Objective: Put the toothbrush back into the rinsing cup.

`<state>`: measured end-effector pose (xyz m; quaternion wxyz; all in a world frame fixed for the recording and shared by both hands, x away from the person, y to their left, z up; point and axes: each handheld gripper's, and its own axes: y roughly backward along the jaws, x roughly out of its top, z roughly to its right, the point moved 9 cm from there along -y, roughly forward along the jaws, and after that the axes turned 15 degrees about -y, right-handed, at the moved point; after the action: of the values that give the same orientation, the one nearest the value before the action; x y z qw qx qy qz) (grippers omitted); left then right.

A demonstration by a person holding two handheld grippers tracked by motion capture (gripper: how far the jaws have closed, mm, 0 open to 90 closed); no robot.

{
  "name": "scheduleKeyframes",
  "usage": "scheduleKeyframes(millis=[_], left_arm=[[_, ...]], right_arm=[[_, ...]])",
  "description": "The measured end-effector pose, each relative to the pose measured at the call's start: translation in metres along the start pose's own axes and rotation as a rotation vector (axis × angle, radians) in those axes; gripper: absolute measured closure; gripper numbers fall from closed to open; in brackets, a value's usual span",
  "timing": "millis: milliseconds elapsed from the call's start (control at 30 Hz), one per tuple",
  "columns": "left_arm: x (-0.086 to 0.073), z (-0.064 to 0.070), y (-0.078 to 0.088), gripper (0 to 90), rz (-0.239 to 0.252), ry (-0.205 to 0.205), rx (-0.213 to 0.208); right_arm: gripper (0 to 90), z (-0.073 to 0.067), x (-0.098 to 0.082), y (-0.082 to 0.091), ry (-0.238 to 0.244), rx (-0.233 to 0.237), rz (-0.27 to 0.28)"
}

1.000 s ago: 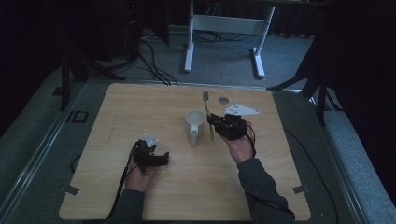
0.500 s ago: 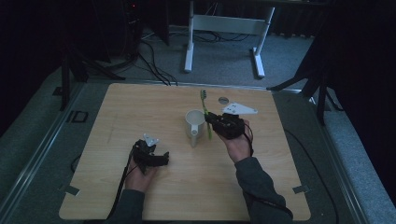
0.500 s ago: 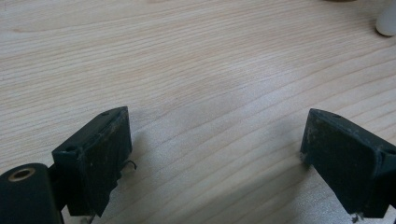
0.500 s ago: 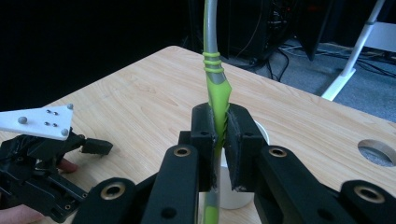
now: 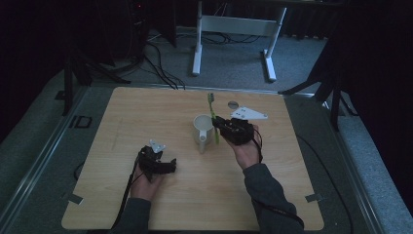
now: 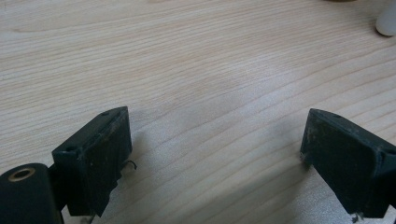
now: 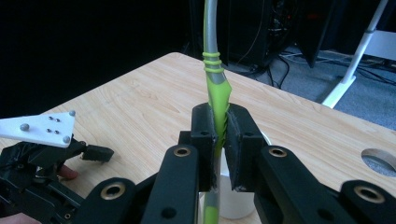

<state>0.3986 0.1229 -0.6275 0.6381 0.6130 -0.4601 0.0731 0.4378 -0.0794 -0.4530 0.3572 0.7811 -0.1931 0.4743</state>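
In the high view, a pale wooden counter [image 5: 122, 126] with rounded corners carries a white mug [image 5: 202, 130] with a handle toward the person. The right hand-held gripper [image 5: 217, 126] sits just right of the mug, gripping a slim green toothbrush [image 5: 213, 109] that stands upright beside the rim, bristle end up. The right forearm, in a grey sleeve, reaches in from the bottom edge. The left hand-held gripper [image 5: 170, 165] rests low on the counter, well apart from the mug, pointing right.

In the left gripper view, its matte black pads stand wide apart over bare wood grain, nothing between them.

In the right gripper view, the black jaws pinch the toothbrush's [image 7: 215, 100] ribbed green handle, which narrows to a grey neck above; the mug [image 7: 233, 200] shows below.
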Motion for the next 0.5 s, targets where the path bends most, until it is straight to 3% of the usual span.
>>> scheduleKeyframes(millis=[500], left_arm=[[0.0000, 0.0000, 0.0000, 9.2, 0.000, 0.000, 0.000]], right_arm=[[82.2, -0.0046, 0.0048, -0.0034, 0.000, 0.009, 0.028]])
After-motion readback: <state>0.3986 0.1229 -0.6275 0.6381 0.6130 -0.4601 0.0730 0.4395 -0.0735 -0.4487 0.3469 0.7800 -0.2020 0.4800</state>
